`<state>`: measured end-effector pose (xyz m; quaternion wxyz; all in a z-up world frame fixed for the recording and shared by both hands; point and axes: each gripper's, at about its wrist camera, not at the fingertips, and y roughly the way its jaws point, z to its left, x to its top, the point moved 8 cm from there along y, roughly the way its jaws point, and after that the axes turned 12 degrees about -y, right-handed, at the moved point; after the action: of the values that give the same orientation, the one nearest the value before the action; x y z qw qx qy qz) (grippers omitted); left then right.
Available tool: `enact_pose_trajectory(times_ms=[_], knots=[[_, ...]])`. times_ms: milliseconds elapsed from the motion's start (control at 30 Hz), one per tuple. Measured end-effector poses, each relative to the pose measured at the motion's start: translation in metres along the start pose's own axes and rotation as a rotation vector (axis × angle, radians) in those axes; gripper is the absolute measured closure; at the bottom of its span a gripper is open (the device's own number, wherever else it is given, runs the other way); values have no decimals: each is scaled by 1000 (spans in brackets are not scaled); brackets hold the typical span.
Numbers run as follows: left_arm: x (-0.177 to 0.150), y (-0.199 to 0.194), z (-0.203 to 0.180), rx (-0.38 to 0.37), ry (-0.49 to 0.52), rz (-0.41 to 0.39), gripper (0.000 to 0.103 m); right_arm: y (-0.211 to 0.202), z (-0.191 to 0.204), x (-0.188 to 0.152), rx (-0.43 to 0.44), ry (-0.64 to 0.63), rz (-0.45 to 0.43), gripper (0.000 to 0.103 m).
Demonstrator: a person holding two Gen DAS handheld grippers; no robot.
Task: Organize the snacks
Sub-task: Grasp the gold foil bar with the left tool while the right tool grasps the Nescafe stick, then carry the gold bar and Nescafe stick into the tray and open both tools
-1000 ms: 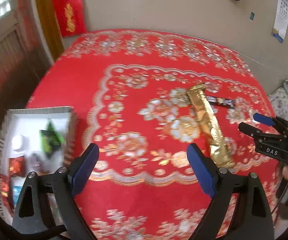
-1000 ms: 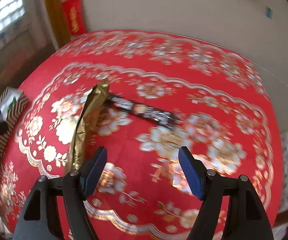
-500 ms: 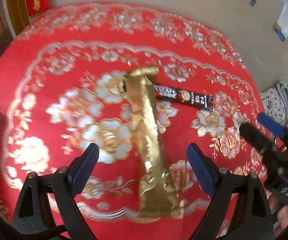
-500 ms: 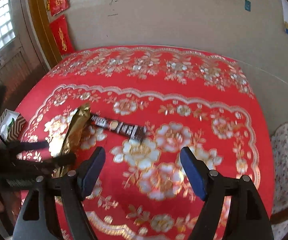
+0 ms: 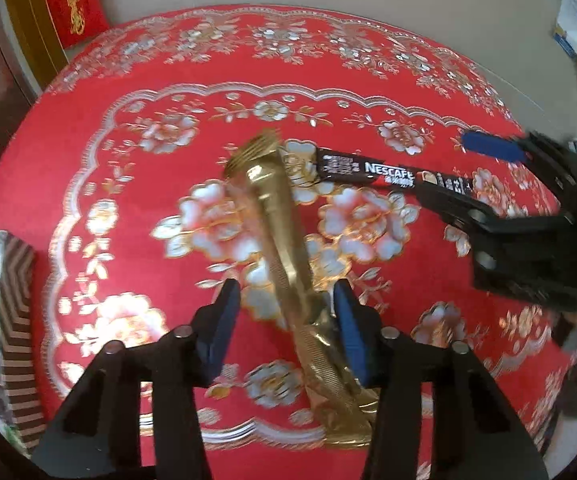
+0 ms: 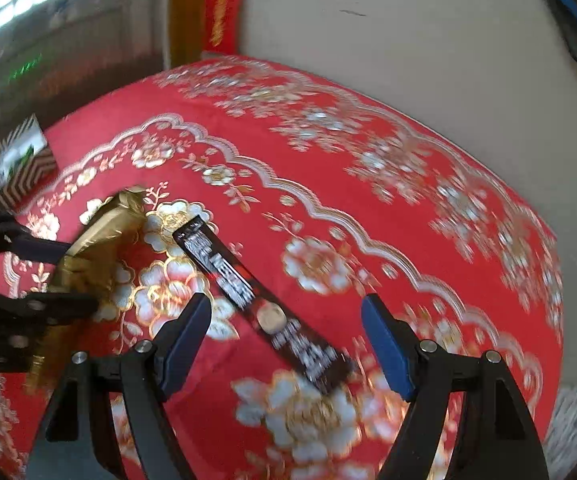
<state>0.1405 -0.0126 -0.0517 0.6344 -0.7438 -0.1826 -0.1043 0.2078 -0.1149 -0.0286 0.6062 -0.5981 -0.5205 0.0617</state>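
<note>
Left gripper: closing around the lower part of the gold packet, blue pads at either side; right pad touching or nearly touching the foil, left pad still showing a gap of red cloth; not yet pressing from both sides.
Gold packet: lying lengthwise on the red tablecloth, crimped far end pointing away, near end reaching between the left gripper's arms; seen again in the right wrist view, between two black fingers coming in from the left edge.
Right gripper: standing wide apart, hovering over the dark coffee stick, pads clear of it on both sides; gripping nothing.
Coffee stick: lying flat on the cloth, one end touching or just beside the gold packet's far end, angling off to the right; "NESCAFE" lettering readable; in the right wrist view running diagonally, near end lying between the open blue pads.
Tablecloth: red, patterned with gold and silver flowers, covering a round table.
Striped box: sitting at the table's left edge, holding packets; contents blurred.
</note>
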Motion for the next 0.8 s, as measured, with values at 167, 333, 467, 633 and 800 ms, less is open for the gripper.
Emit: enact_pose_trajectory(times_ms=[167, 333, 467, 633, 800], knots=[[-3, -13, 13, -15, 9, -6, 63, 23, 6, 1, 27, -87, 55, 26], [-9, -8, 9, -24, 25, 13, 70, 21, 9, -7, 117, 54, 50, 67], [-17, -2, -1, -22, 53, 12, 75, 2, 29, -22, 95, 105, 87, 84], [-33, -10, 0, -39, 65, 21, 85, -30, 67, -47, 53, 156, 88, 86], [-55, -24, 11, -53, 45, 1, 85, -66, 90, -62, 11, 270, 17, 86]])
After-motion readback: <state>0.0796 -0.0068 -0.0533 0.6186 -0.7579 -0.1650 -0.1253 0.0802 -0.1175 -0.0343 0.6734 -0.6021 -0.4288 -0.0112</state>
